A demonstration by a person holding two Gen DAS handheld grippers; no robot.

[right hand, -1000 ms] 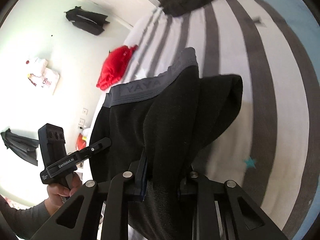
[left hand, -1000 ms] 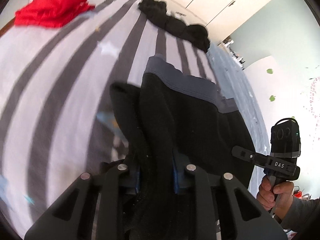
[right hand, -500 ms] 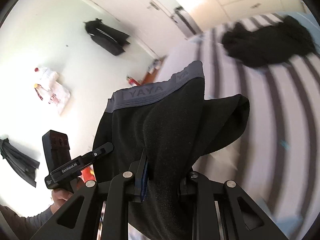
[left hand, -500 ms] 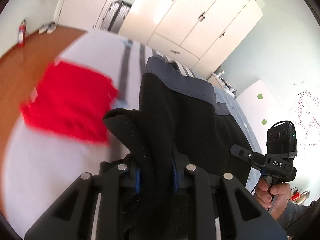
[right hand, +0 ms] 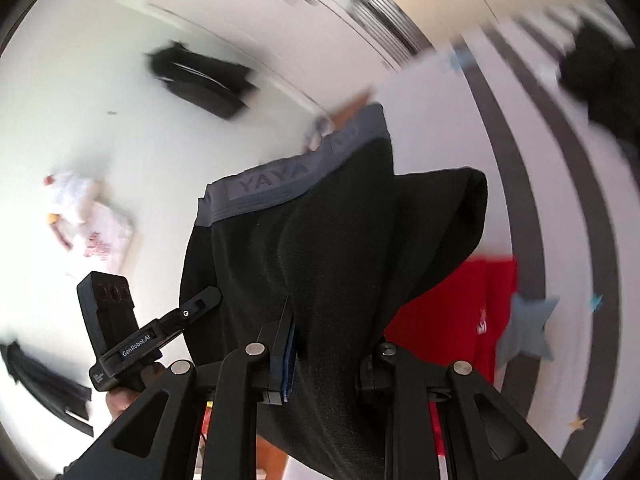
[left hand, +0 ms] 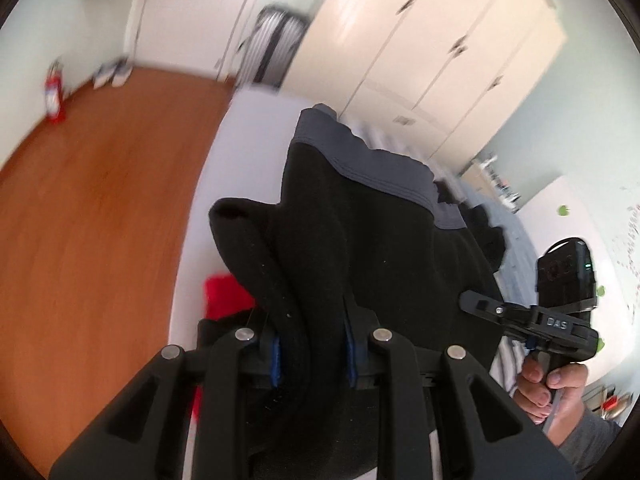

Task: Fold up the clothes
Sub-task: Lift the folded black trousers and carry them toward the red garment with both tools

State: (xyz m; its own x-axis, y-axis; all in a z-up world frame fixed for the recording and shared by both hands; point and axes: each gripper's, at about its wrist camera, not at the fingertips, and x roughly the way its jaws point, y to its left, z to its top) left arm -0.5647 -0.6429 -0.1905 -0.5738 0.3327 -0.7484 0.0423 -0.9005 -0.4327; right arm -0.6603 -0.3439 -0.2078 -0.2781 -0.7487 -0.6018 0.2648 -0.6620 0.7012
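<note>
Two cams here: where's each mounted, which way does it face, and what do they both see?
Left wrist: on the left gripper, looking along its fingers at the black garment clamped between them, wood floor and wardrobe beyond; the person's right hand with the right gripper shows at right.
Right wrist: on the right gripper, likewise shut on the garment, facing the striped bed and white wall; the left hand shows lower left.
Shared: the garment's grey waistband, the red garment, the bed.
</note>
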